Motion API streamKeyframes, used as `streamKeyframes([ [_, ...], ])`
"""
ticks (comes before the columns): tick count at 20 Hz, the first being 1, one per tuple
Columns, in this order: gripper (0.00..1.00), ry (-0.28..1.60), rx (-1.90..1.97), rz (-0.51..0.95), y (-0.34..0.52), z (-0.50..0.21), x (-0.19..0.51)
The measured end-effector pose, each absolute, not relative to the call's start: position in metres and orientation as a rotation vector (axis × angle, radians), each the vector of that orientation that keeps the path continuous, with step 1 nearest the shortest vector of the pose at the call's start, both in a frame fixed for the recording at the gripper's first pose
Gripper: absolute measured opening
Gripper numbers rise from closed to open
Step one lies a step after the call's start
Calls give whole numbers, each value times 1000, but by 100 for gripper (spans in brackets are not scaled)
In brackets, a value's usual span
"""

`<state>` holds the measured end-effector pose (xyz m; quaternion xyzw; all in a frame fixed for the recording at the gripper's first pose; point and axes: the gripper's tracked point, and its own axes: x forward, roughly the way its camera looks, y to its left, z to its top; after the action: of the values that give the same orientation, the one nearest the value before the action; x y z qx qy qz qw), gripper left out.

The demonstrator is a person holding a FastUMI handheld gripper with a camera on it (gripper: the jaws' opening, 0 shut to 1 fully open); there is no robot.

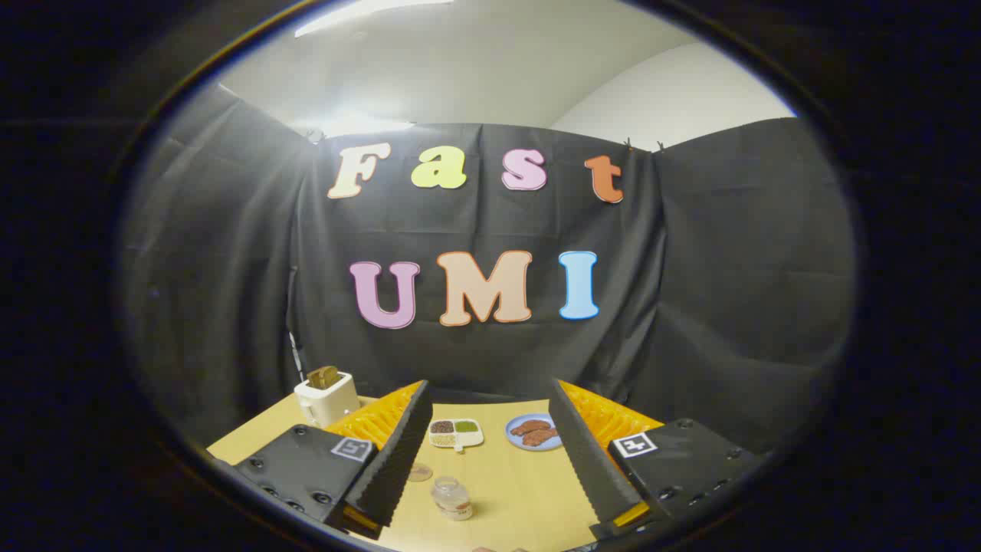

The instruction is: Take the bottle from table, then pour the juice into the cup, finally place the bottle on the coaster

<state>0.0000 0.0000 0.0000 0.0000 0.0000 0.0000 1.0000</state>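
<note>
- My gripper [490,452] has its two fingers [398,452] spread wide apart with nothing between them; they grip nothing and hang above the table [521,491].
- I take the bottle [452,498] as my landmark: a small clear bottle, standing upright on the wooden table, low down in the gap between the fingers and nearer the left finger (it touches neither finger, as far as I can tell).
- Just beside the bottle, toward the left finger and a little further from me, lies a small round pale disc [419,472], flat on the table; I take it for the coaster, but it is too small to be sure.
- Beyond the bottle, further along the table, sits a white divided dish [455,434] with a dark filling in one compartment and a green one in the other.
- Beyond the bottle and off toward the right finger rests a blue plate [534,433] bearing brown pieces of food.
- Well away from the bottle, past the left finger near the far left corner of the table, stands a white toaster [327,397] with a brown slice [323,376] sticking up from its slot.
- Behind all this, beyond the table's far edge, hangs the booth's black cloth wall [728,291], with a pale ceiling [490,69] above it.
- At the very near edge of the table, closer to me than the bottle, something small peeks in; I cannot tell what it is.
</note>
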Motion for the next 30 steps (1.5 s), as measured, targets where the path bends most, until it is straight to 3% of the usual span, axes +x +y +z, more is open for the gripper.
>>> streamKeyframes([
  [25, 97, -17, -18, 43, 26, -25, -26],
  [30, 97, -3, 18, 48, 29, -67, -22],
])
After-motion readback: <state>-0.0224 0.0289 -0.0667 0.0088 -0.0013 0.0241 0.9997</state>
